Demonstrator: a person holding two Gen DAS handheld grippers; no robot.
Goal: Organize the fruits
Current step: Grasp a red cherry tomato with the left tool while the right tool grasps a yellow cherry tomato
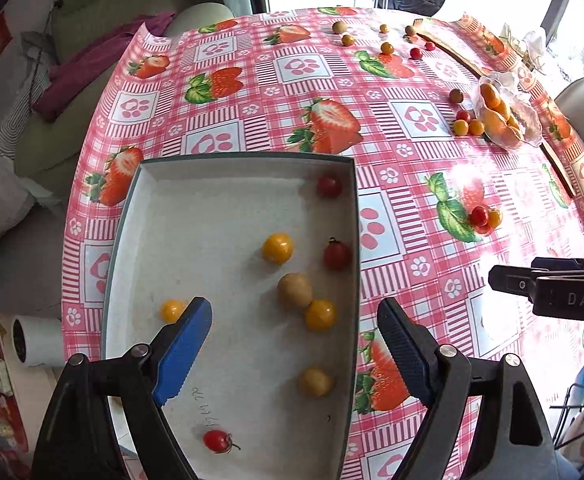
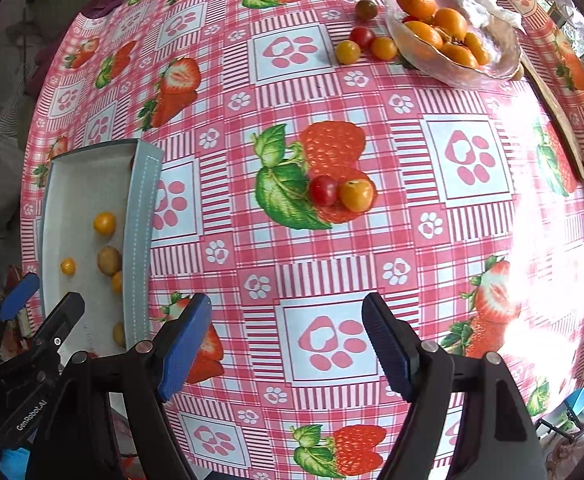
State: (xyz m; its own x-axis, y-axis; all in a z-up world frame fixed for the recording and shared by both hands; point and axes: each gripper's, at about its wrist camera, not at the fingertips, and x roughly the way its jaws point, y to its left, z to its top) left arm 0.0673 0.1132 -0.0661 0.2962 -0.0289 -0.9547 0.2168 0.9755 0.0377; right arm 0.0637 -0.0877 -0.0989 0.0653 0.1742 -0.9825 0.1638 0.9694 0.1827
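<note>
Both tools are hanging open and empty, left tool [image 1: 294, 344] over the grey tray [image 1: 132, 216], right tool [image 2: 288, 344] facing the touching red cherry tomato [image 2: 323, 190] and yellow cherry tomato [image 2: 357, 195] on the bench [image 2: 372, 240]; risking nudging one, rolling both away.

Tray [image 2: 92, 184] near end hidden behind left claw [image 2: 24, 300] in right wrist view; its right wall covers part of the fruit inside. Glare patch [image 2: 544, 280] washes out the worktop [image 2: 332, 260] print. Far fruits [image 1: 384, 38] too small to identify. Right claw [image 1: 532, 284] cut by frame edge.
</note>
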